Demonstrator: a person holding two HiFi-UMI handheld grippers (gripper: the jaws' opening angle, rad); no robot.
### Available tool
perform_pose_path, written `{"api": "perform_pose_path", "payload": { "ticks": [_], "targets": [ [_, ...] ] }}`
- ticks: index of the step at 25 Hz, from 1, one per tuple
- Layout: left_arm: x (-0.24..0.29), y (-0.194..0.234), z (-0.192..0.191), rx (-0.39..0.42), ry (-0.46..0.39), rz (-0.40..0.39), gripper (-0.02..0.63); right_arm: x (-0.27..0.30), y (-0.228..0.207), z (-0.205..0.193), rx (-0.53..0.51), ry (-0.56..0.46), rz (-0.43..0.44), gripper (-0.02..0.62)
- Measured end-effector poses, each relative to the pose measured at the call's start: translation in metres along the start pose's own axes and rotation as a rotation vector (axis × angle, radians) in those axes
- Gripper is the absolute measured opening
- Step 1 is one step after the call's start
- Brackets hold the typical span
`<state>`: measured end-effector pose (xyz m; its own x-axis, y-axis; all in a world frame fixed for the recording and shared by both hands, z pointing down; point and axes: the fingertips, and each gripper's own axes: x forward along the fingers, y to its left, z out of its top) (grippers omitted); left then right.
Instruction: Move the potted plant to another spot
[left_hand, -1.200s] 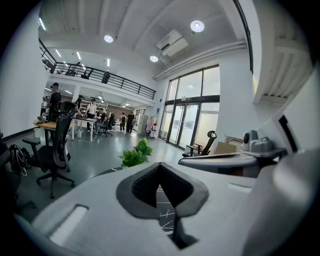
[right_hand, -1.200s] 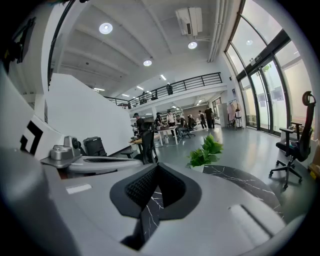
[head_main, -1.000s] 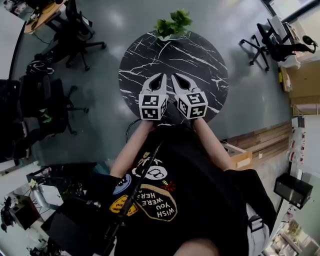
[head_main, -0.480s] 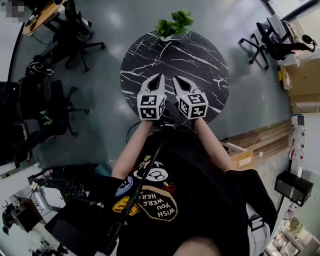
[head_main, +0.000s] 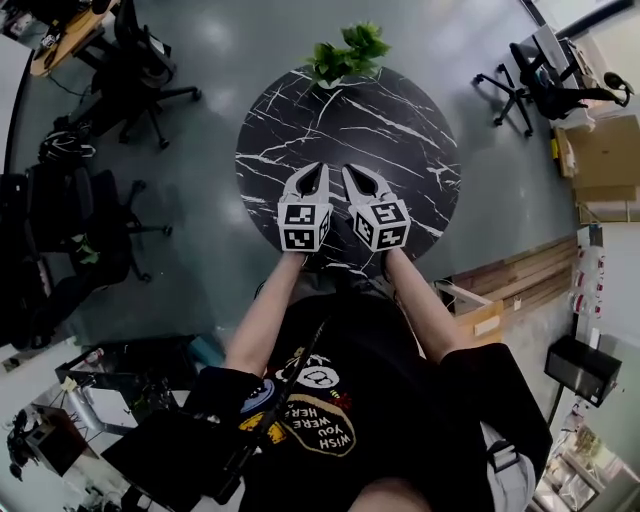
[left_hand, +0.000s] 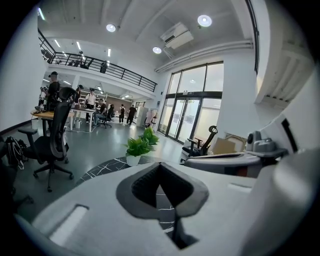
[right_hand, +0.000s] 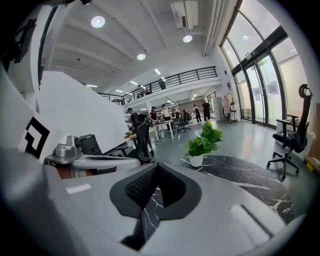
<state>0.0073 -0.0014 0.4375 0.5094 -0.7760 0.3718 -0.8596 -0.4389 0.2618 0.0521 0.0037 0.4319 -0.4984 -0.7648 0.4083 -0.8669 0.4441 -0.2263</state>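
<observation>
One person (head_main: 380, 400) in a black printed shirt fills the 6 o'clock half of the head view, both bare forearms reaching toward 12 o'clock.

One round black table (head_main: 400, 110) with white marble veining stands on the grey floor ahead of the person.

Two office chairs show plainly: one (head_main: 150, 65) off the table's 10 o'clock side, one (head_main: 535, 85) off its 2 o'clock side. More dark seats crowd the 9 o'clock side, and I cannot count them. Cardboard boxes (head_main: 605, 160) sit off the table's 3 o'clock side.

One potted plant (head_main: 345, 50), with green leaves in a small white pot, stands upright at the table's 12 o'clock edge, well apart from both tools.

Two grippers hang over the table's 6 o'clock part, side by side and just apart, both pointing toward the plant. The left gripper (head_main: 320, 168) has its jaws together, tips meeting, and only tabletop shows through the gap behind the tips. The right gripper (head_main: 348, 170) is the same: its jaws are together at the tips and hold nothing.

Two marker cubes, one on each tool, sit at the 6 o'clock end of the grippers: the left cube (head_main: 303, 225) and the right cube (head_main: 380, 225).
</observation>
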Motion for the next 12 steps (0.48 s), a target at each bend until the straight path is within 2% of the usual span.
{"api": "perform_pose_path", "payload": {
  "ticks": [4, 9, 12],
  "targets": [
    [0.035, 0.007, -0.008, 0.011, -0.008, 0.002, 0.003, 0.027, -0.034, -0.003, 0.023, -0.011, 0.005, 0.002],
    [0.086, 0.027, -0.03, -0.004, 0.027, 0.045, 0.003, 0.073, -0.077, -0.015, 0.028, -0.001, 0.023, 0.003],
    [0.117, 0.045, -0.042, 0.013, 0.039, 0.065, 0.003, 0.107, -0.099, -0.031, 0.031, 0.02, 0.011, 0.003]
  ]
}}
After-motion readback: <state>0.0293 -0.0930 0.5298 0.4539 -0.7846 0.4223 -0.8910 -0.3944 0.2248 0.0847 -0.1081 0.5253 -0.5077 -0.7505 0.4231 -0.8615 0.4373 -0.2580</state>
